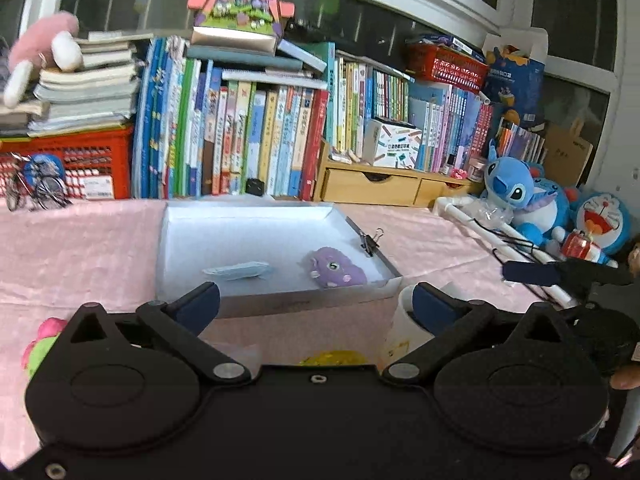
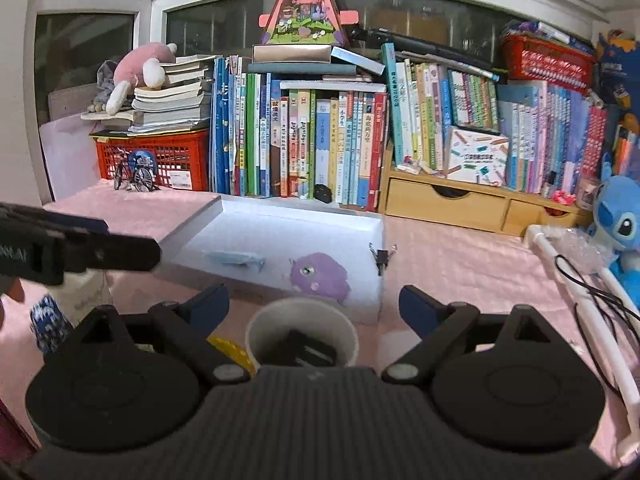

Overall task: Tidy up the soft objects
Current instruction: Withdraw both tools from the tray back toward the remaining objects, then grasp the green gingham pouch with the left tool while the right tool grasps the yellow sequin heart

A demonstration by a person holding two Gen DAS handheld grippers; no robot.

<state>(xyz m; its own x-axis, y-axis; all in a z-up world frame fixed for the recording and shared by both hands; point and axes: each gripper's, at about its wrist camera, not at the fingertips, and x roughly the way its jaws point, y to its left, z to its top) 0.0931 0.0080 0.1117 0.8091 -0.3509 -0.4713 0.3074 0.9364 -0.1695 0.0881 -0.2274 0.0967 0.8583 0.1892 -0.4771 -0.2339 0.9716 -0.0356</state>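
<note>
- Gaping wide, the left gripper [image 1: 316,300] is holding nothing; the white tray [image 1: 276,302] is lying just ahead of its tips.
- The right gripper [image 2: 314,304] is also standing released and empty, a paper cup [image 2: 302,334] sitting between its fingers.
- The purple plush [image 2: 320,274] is resting in the tray beyond the cup, a blue whale [image 2: 238,260] lying left of it.

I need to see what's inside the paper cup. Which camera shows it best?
The right wrist view: the paper cup sits centred, its mouth open to the camera, something dark inside. The left wrist view shows only its side, partly hidden behind a finger.
</note>
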